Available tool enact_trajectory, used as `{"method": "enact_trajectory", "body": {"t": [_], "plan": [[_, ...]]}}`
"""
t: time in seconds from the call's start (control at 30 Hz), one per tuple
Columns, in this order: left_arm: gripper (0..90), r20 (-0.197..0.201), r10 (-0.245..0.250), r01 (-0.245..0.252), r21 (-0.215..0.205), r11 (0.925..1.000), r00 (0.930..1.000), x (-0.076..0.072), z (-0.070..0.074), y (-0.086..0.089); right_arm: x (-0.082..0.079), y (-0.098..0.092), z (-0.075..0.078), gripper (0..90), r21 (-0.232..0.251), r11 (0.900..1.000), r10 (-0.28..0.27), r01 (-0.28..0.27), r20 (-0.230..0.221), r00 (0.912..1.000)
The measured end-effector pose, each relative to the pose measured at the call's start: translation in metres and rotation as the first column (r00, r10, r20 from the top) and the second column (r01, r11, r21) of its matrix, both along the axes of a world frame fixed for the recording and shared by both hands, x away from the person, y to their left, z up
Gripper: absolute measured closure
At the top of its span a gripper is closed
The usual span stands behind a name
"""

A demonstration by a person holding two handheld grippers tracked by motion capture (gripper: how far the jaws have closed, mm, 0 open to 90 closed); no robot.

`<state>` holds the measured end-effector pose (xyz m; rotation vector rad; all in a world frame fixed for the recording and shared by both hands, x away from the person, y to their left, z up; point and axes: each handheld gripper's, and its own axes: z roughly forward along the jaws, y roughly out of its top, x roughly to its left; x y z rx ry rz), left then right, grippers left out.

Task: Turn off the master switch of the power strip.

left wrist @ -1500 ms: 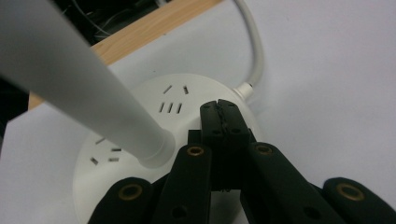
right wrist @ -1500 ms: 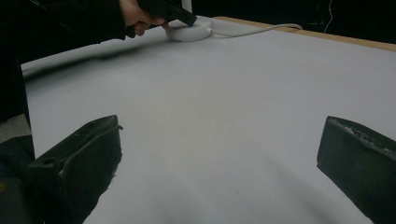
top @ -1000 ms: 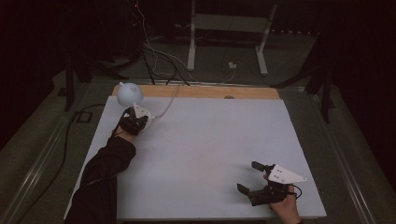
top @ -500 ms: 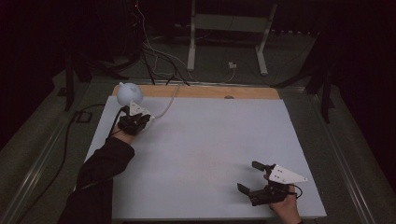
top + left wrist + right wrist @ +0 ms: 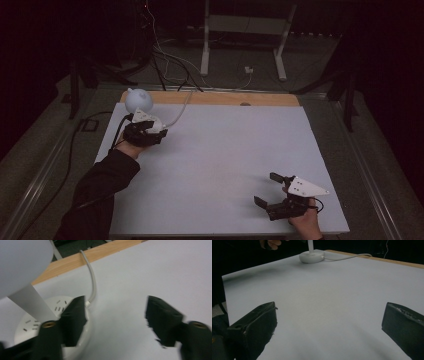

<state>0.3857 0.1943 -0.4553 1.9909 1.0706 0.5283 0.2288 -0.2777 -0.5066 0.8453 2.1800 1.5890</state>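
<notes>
A white desk lamp with a round globe head [image 5: 138, 99] stands at the table's far left corner. Its globe [image 5: 22, 262], slanted stem [image 5: 31, 302] and round vented base [image 5: 30, 322] loom close in the left gripper view. My left gripper [image 5: 149, 128] sits right beside the base, open [image 5: 116, 315], one jaw over the base's rim and nothing between the jaws. The lamp's white cord [image 5: 92, 282] runs back over the wooden edge. My right gripper [image 5: 267, 189] rests open near the front right [image 5: 329, 315], far from the lamp base [image 5: 312, 256].
The white table top [image 5: 225, 150] has a wooden strip [image 5: 220, 98] along its far edge. Behind it are cables on the floor [image 5: 165, 55] and a white stand's legs [image 5: 242, 45]. A black cable [image 5: 70, 150] trails down the left side.
The person's left forearm has shifted slightly while the left gripper stays by the lamp's base. The right gripper has not moved.
</notes>
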Motion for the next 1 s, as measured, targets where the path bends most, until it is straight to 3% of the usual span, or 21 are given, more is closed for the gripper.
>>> {"method": "enact_trajectory", "body": {"t": [0.23, 0.3, 0.43, 1.0], "plan": [[2.1, -0.036, -0.068, 0.066, -0.050, 0.9966, 0.9970, -0.014, 0.006, 0.007, 0.000, 0.000, 0.000, 0.0, 0.003, 1.000, 0.002, -0.002, 0.003, 1.0000], [1.4, -0.030, -0.082, 0.081, -0.024, 0.9964, 0.9962, -0.018, 0.007, 0.007, 0.000, 0.000, 0.001, 0.0, 0.003, 1.000, 0.002, -0.002, 0.003, 1.0000], [0.3, -0.043, -0.116, 0.115, -0.022, 0.9931, 0.9923, -0.026, 0.007, 0.008, -0.001, 0.001, 0.001, 0.0, 0.003, 1.000, 0.004, -0.004, 0.003, 1.0000], [0.3, -0.029, -0.170, 0.168, -0.051, 0.9845, 0.9851, -0.068, -0.001, 0.019, 0.000, 0.002, 0.000, 0.0, -0.006, 1.000, 0.006, -0.006, -0.003, 1.0000]]}}
